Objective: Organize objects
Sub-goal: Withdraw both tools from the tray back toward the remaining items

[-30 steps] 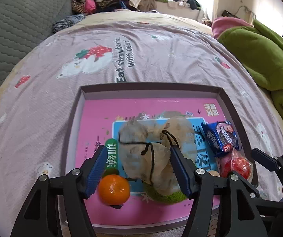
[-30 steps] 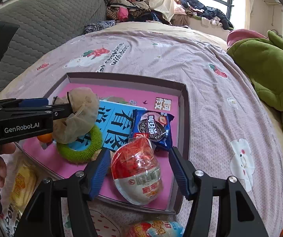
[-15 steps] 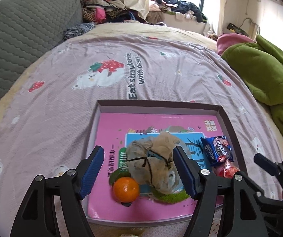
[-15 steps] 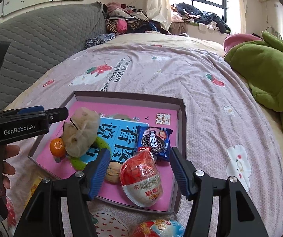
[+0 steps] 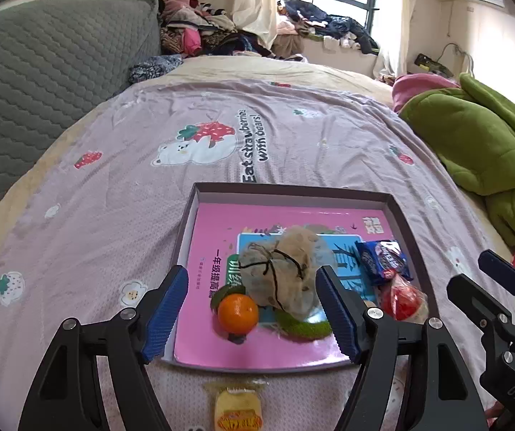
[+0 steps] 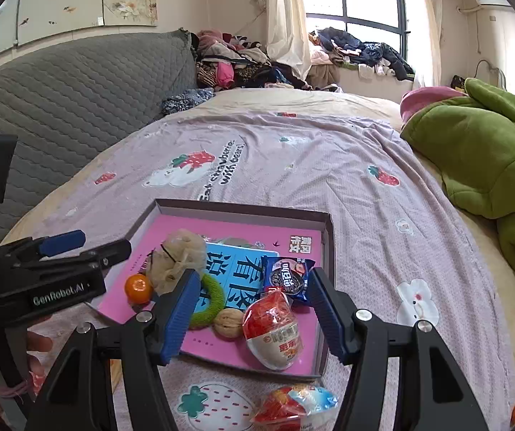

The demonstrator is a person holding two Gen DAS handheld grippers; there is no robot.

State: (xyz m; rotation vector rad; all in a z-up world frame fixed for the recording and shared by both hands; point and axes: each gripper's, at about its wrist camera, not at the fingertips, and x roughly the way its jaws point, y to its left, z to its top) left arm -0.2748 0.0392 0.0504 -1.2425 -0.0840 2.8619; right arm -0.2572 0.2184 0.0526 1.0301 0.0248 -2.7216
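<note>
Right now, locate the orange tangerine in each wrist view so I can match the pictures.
Left wrist: tangerine sits low centre, in the tray's near left part, beside the mesh pouch.
Right wrist: tangerine sits left of centre, at the tray's left edge.
Shared landmark: the green ring beneath the pouch.

bed (image 5: 149, 179) | on it: shallow box (image 5: 293, 191), green quilt (image 5: 480, 143), snack packets (image 6: 295, 407)
</note>
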